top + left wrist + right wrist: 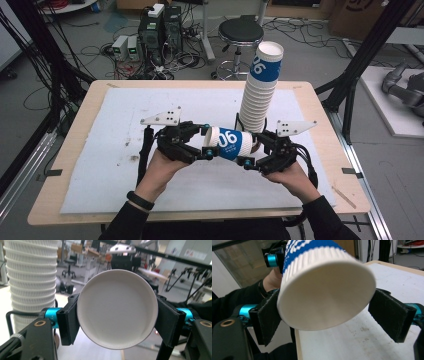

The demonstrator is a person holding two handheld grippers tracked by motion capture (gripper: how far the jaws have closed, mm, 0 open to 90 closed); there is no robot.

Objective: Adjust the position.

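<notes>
A white paper cup with a blue "06" band (230,144) lies level in the air above the white mat (120,170). My left gripper (206,142) is shut on it at the mouth end; in the left gripper view both pads press the cup's (117,315) round rim. My right gripper (252,150) stands open around the cup's base (324,297). Its right pad (390,315) is clearly apart from the cup and the left pad sits close beside it. A tall leaning stack of the same cups (257,100) stands on the mat just behind the grippers, and its ribbed cups (31,285) rise at the left.
The mat covers a wooden table (85,125). Beyond the far edge are a black stool (241,32), computer boxes (160,30) and loose cables on the floor. Black frame posts (360,60) stand at the table's right.
</notes>
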